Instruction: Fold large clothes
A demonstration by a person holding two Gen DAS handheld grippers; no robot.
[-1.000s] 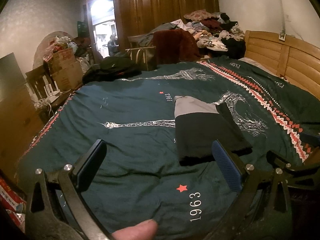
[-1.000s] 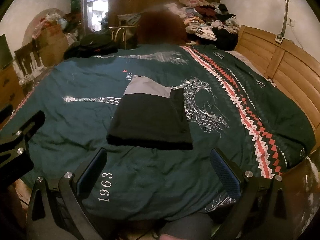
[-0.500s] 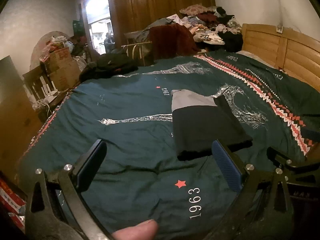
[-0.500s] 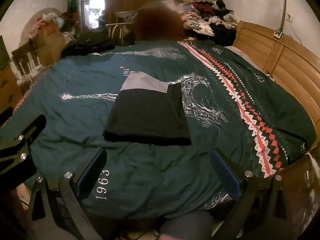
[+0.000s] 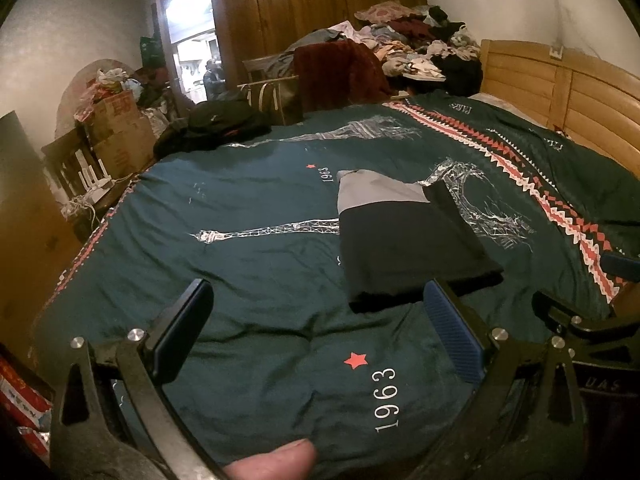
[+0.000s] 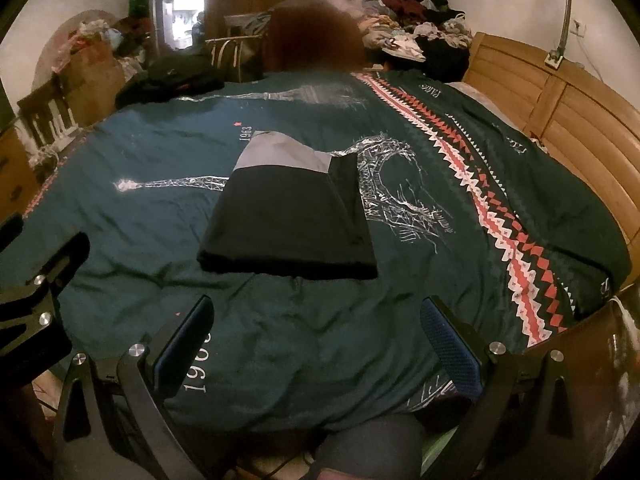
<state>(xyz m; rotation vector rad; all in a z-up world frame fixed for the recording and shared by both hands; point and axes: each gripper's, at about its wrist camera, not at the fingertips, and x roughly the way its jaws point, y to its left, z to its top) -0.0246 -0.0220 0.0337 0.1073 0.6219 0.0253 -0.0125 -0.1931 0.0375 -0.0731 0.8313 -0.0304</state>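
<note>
Two grippers are hovering over the near edge of the bed, and neither is holding anything. Closest to the lens, the left gripper is standing with its jaws spread wide above the quilt; the tip of a finger is showing at the bottom edge of the left wrist view. The right gripper is likewise spread wide and empty, positioned over the quilt's near border.

Farther out, the folded garment is lying flat on the quilt near the middle of the bed, black with a grey panel at its far end. Its long axis is running away from the grippers, toward the far side of the bed, and its near hem is facing the person.

From the right gripper the garment is lying almost straight ahead. From the left gripper it is lying ahead and to the right, with the gripper's right finger overlapping the near hem in the view. The right gripper is judged slightly better aligned; both are apart from the cloth.

Beyond the bed, a clothes pile is resting before a wardrobe, and a wooden headboard is bordering the right side.
</note>
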